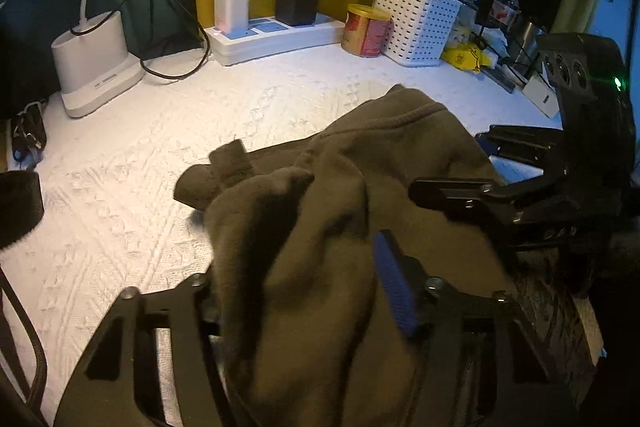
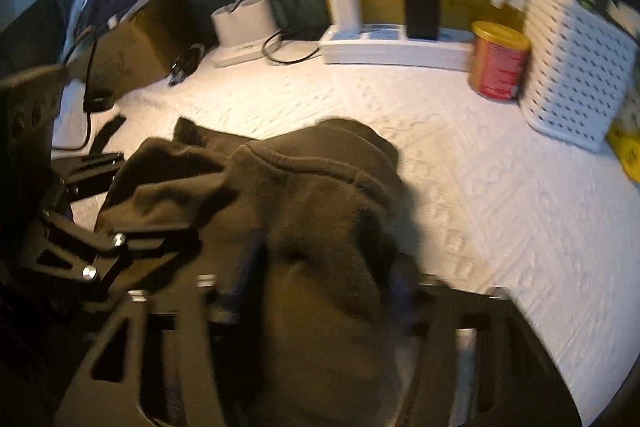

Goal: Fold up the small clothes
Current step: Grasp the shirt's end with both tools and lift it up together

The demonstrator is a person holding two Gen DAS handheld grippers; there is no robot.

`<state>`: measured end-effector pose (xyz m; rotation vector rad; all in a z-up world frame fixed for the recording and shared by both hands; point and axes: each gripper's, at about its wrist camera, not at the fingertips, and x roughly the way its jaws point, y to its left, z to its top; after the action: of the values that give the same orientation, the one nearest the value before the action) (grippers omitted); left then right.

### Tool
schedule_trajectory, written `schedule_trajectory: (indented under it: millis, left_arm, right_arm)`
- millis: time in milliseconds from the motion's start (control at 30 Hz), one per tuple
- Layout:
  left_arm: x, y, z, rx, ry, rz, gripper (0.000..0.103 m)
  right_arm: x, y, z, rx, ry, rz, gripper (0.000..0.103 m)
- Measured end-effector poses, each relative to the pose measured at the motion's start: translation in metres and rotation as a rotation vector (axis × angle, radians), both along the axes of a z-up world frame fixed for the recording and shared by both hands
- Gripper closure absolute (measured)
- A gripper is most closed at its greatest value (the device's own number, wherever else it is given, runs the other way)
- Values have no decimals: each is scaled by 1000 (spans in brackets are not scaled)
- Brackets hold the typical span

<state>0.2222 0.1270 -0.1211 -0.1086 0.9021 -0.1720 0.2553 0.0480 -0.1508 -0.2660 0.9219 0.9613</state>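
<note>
Both my grippers, left gripper (image 1: 304, 291) and right gripper (image 2: 320, 283), clamped on bunched brown garment (image 1: 360, 155), far part resting on white tablecloth (image 1: 140, 187); I fear uneven grips skewing fold

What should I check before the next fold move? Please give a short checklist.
1. Left gripper has the garment between its fingers: ok.
2. Right gripper has the garment between its fingers: ok.
3. Grips firm: cannot tell; pads hidden by cloth.
4. Garment flat: not ok, bunched.
5. Free tablecloth ahead: ok.
6. Can and basket apart from the garment: ok.
</note>
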Motion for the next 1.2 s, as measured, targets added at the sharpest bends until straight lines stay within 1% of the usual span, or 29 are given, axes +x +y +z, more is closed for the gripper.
schedule_trajectory:
  millis: [33, 67, 100, 133, 200, 233, 267, 433, 633, 800, 867, 1200]
  left_arm:
    - [-1, 0, 0, -1, -1, 5, 54]
    - [-2, -1, 0, 0, -2, 6, 61]
    - [-2, -3, 0, 1, -1, 1, 67]
    - [-2, -4, 0, -4, 1, -4, 73]
    - [-4, -9, 1, -7, 0, -12, 74]
    - [-5, -11, 1, -5, 0, -19, 78]
    - [-8, -13, 2, -8, 0, -23, 80]
    - [-22, -17, 13, -33, -31, -27, 83]
    - [-44, -24, 35, -33, -102, -28, 83]
    - [-67, -30, 58, -34, -176, -27, 83]
    - [-74, -32, 65, -31, -204, -26, 86]
    - [-119, -47, 104, -17, -349, -44, 86]
  right_arm:
    - [-2, 2, 0, 1, 1, 13, 68]
    - [-3, 3, 0, 2, 2, 20, 71]
    - [-5, 4, 0, 5, 3, 27, 76]
    - [-6, 5, 0, 5, 1, 32, 78]
    - [-10, 6, 2, 0, -11, 35, 80]
    - [-12, 6, 3, 2, -14, 35, 81]
    - [-15, 5, 6, 6, -18, 35, 81]
    - [-28, -3, 21, 34, -53, 25, 82]
    - [-46, -17, 43, 68, -101, 23, 83]
    - [-69, -29, 70, 101, -158, 19, 84]
    - [-80, -34, 81, 112, -184, 21, 84]
    - [-133, -65, 131, 184, -296, 2, 84]
